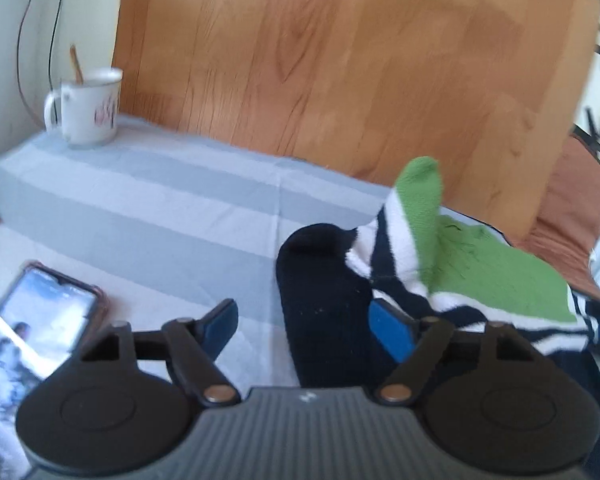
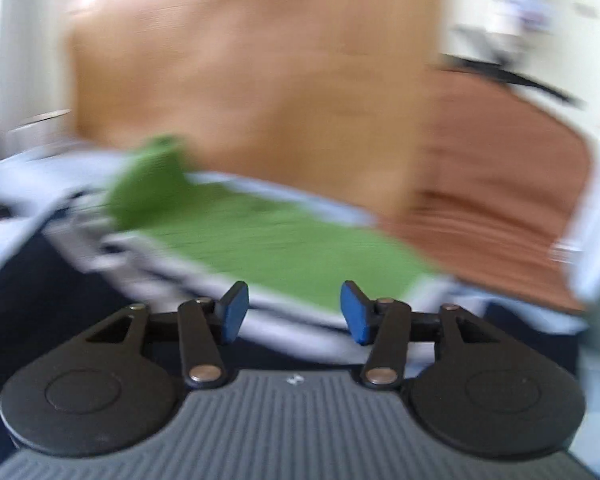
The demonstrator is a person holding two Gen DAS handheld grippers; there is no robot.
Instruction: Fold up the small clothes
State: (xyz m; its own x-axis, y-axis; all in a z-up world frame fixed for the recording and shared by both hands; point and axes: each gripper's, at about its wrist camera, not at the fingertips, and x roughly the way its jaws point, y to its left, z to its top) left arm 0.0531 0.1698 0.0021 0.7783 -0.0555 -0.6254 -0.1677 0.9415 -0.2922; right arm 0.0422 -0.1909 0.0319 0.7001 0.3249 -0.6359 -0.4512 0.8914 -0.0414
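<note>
Both the left tongs (image 1: 306, 326) and right tongs (image 2: 294, 312) stood apart, gripping nothing, over the green-striped sock (image 1: 480, 272) lying at two o'clock from the phone (image 1: 40, 312).

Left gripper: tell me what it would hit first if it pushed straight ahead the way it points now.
Probably the dark sock: it lies on the striped cloth between the open fingers of the left gripper, directly ahead. Depth is hard to judge in this view.

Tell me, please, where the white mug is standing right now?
In the left wrist view, the white mug stands at the far left on the striped cloth, beside the wooden board, well beyond the phone.
</note>
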